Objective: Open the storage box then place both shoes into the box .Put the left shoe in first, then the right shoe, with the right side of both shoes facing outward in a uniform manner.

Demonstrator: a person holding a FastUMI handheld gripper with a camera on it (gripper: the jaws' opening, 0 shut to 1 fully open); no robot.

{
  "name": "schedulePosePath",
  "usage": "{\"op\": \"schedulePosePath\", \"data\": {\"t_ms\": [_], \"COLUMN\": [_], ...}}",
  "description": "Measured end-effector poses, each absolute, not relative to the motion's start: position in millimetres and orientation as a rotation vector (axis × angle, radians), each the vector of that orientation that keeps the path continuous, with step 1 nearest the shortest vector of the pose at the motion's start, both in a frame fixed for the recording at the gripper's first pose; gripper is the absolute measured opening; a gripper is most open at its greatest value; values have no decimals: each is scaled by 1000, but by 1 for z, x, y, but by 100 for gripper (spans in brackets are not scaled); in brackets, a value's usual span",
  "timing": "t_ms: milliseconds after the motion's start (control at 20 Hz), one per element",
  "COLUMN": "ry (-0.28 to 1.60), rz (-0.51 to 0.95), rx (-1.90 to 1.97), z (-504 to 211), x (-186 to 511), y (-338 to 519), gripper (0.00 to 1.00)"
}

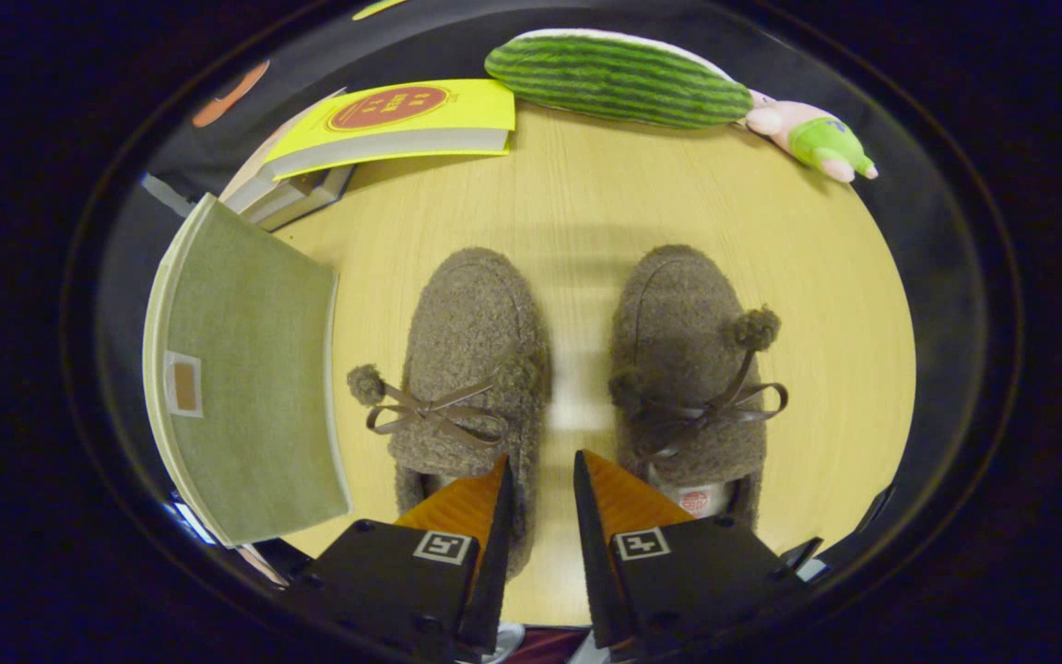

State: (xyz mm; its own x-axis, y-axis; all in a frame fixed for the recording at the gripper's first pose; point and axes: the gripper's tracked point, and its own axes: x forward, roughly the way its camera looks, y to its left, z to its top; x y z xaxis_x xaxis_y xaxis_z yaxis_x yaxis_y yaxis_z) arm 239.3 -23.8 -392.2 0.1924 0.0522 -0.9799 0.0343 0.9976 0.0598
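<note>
Green box: a cloth-covered storage box (250, 387) sits closed at the left of the worktop (586, 203), its flat lid bearing a small tag; it lies just beside the left-hand shoe.
Books: a yellow book (397, 124) lies on a stack beyond the box.
Left-hand shoe: a fuzzy brown slipper (471, 369) with a bow and pompom, toe pointing away, heel hidden behind one finger.
Jaws: the gripper (540, 480) hangs above the gap between the two shoes, fingers a narrow way apart and holding nothing.
Right-hand shoe: its twin (688, 369) lies parallel, apart from the first, with a label visible inside the heel.
Far edge: a striped green cushion (619, 78) and a pink and green plush toy (812, 138) rest well beyond the shoes.
Stage: judging by the closed lid, the opening step is not yet done.
Risks: the lid looks flat and flush, so the fingers may slip off its edge; the soft pile may compress and let a shoe twist, spoiling the facing; the shoes look alike, so picking the wrong one first is easy.
</note>
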Motion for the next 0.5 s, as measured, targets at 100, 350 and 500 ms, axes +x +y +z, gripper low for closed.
{"op": "schedulePosePath", "data": {"t_ms": [100, 350, 500], "ry": [1375, 1344, 1319], "rz": [48, -7, -21], "rx": [65, 71, 49], "z": [-398, -381, -355], "x": [240, 243, 243], "y": [-13, -12, -11], "gripper": [32, 6, 6]}}
